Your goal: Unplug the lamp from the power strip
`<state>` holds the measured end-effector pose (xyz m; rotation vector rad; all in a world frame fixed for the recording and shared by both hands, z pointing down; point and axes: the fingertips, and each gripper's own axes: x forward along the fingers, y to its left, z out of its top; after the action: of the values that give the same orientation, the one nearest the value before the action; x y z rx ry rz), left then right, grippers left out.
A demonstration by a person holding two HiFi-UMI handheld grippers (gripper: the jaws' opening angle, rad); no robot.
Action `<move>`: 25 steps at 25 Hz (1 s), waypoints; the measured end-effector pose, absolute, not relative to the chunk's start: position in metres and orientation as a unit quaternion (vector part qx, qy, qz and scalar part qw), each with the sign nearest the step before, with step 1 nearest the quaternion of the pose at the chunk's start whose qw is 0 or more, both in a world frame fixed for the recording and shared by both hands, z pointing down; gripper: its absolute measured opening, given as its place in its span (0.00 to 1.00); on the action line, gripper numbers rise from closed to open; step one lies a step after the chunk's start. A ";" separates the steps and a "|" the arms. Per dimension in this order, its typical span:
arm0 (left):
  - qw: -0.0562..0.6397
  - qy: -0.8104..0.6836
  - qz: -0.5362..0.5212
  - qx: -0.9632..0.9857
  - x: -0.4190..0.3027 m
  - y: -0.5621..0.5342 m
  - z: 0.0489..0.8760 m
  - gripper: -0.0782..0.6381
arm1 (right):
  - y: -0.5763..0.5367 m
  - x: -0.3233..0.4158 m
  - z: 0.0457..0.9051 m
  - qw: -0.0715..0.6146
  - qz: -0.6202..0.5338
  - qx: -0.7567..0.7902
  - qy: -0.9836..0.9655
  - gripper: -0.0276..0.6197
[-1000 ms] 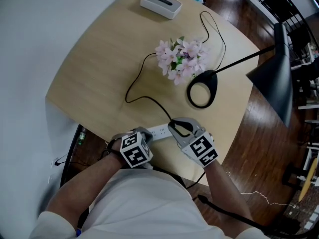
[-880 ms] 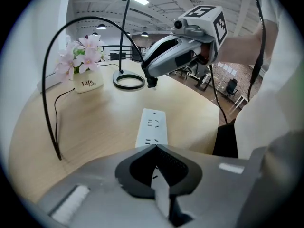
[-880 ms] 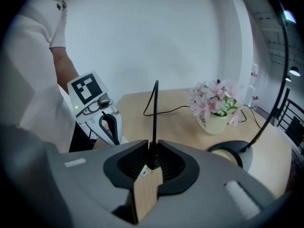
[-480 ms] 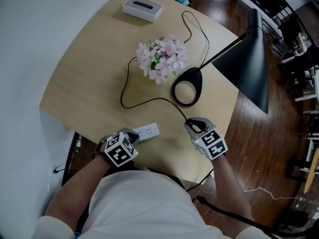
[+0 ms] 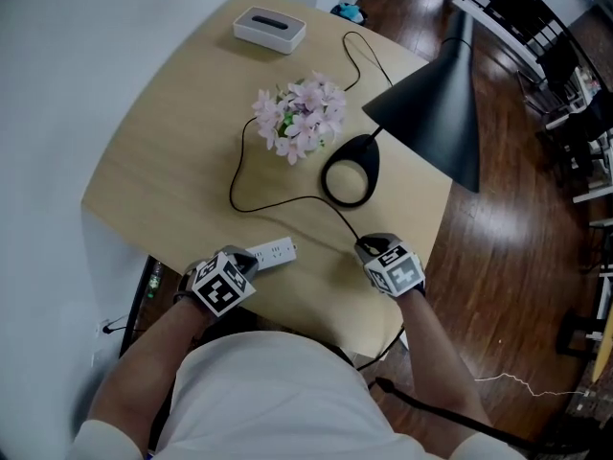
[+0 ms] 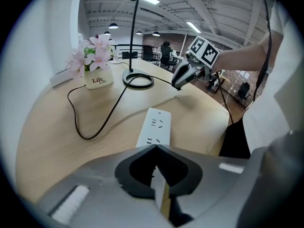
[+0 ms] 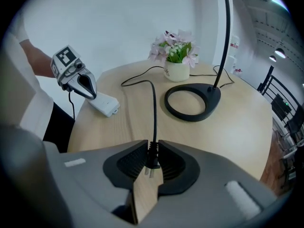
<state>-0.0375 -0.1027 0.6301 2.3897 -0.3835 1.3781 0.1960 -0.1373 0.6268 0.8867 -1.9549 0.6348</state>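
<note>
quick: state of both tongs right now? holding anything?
Left tongs: closed, nothing between them, tip down at the power strip's near end.
Right tongs: closed on the lamp plug, prongs bare, clear of the strip.

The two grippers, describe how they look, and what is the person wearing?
The left gripper and right gripper match: grey moulded bodies, black ribbed pads inside the jaws, and a white cube printed with black square markers on each. The person wears a white short-sleeved top.
</note>
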 end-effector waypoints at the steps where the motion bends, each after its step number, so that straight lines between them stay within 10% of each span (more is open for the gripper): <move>1: 0.174 -0.141 0.488 0.843 -0.037 -0.103 0.630 0.11 | -0.137 0.196 0.628 0.430 0.258 0.355 -0.789 0.15; 14: 0.152 -0.237 0.412 0.866 -0.030 -0.095 0.582 0.11 | -0.104 0.219 0.600 0.321 0.268 0.393 -0.819 0.23; 25: 0.263 -0.297 0.292 0.871 -0.006 0.009 0.553 0.11 | -0.021 0.227 0.575 0.284 0.247 0.344 -0.860 0.22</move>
<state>-0.0057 0.0089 0.5531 2.3544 -0.8022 0.7889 0.2275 -0.0212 0.5753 0.9192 -2.3017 0.6595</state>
